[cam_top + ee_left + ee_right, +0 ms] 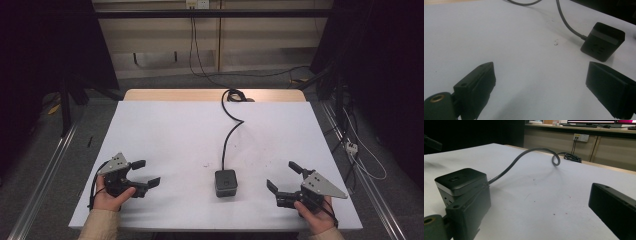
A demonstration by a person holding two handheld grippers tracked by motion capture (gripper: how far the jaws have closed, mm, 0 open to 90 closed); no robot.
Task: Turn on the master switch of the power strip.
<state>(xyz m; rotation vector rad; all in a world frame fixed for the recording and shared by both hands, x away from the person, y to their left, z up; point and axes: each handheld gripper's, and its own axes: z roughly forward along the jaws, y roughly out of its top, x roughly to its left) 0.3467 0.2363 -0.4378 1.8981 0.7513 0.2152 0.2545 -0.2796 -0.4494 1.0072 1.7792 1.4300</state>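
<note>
1. A black power cube (226,183) sits on the white table (165,135), near the front edge and a little right of the middle, between the two tongs.
2. The left tongs (145,173) rest at the table's front left, held in the person's left hand (111,197). Their jaws are spread wide with nothing between them. The cube lies well apart from them, off to their right.
3. In the left gripper view the cube (602,41) shows ahead and toward the right jaw, beyond its tip and not touching it.
4. The right tongs (283,176) rest at the front right, held in the right hand (315,215). Their jaws are also spread wide and hold nothing. The cube lies near them, to their left, and closer to them than to the left tongs.
5. In the right gripper view the cube (460,183) sits just behind the left jaw, which covers part of its lower side; whether they touch cannot be told.
6. A dark cable (227,135) runs from the cube's far side across the table, curls into a loop near the far edge and drops over it.
7. Count: one cube, one cable on it, two tongs, two hands, one table.
</note>
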